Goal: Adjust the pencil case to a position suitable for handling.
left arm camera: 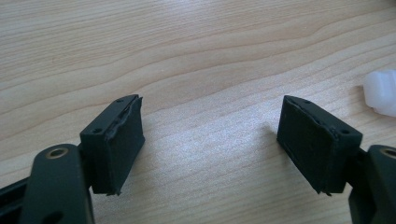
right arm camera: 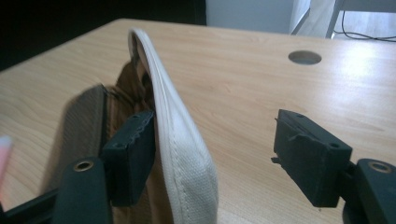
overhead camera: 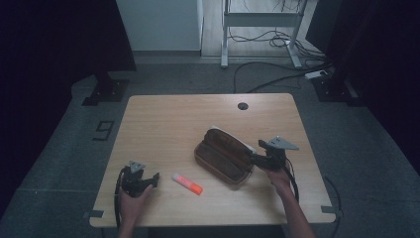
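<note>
Soft, light brown fabric pouch lying open at middle-right of the counter, floppy cream rim best pinched at the stitched edge; right claw spread apart around that rim, unclamped; left claw apart, empty.

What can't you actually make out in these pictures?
- Inside of the pencil case: in the high view too dark and small; in the right gripper view its cream flap blocks it.
- Lettering on the orange-capped stick: too small in the high view; in the left gripper view the right edge cuts it to a white end.
- Whether the open right tool touches the flap with its left pad: unclear.
</note>
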{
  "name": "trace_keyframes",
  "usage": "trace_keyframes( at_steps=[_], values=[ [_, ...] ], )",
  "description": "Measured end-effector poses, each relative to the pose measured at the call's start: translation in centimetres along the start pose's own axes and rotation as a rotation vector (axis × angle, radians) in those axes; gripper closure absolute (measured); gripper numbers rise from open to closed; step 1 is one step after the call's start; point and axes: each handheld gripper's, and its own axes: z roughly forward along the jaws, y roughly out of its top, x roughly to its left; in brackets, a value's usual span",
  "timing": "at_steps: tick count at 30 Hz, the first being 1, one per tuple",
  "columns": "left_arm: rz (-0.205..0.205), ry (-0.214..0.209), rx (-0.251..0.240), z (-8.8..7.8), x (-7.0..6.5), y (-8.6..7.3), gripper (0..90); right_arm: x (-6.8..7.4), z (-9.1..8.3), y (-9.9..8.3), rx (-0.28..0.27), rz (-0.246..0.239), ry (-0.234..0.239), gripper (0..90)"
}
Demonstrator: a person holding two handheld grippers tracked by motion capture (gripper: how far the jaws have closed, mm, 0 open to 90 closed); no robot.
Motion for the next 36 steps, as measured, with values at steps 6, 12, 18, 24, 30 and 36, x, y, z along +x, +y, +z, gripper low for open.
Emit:
trace_keyframes(
  at_steps=[6,12,18,24,30,36],
  values=[
    [0.0,0.0,0.0,0.0,0.0,0.0,22.5,0.4,-1.1,0.8,-0.031,0.004,0.022,28.4],
    [0.0,0.0,0.0,0.0,0.0,0.0,22.5,1.6,-1.9,1.6,-0.052,-0.011,0.044,28.1],
    [0.0,0.0,0.0,0.0,0.0,0.0,22.4,3.2,-1.9,1.9,-0.044,-0.041,0.088,28.7],
    [0.0,0.0,0.0,0.0,0.0,0.0,22.4,4.9,-1.3,1.6,-0.018,-0.082,0.125,29.3],
    [0.0,0.0,0.0,0.0,0.0,0.0,22.5,6.5,-0.6,1.3,0.002,-0.097,0.17,29.5],
    [0.0,0.0,0.0,0.0,0.0,0.0,22.5,7.6,0.0,0.9,0.016,-0.103,0.202,29.7]
  ],
)
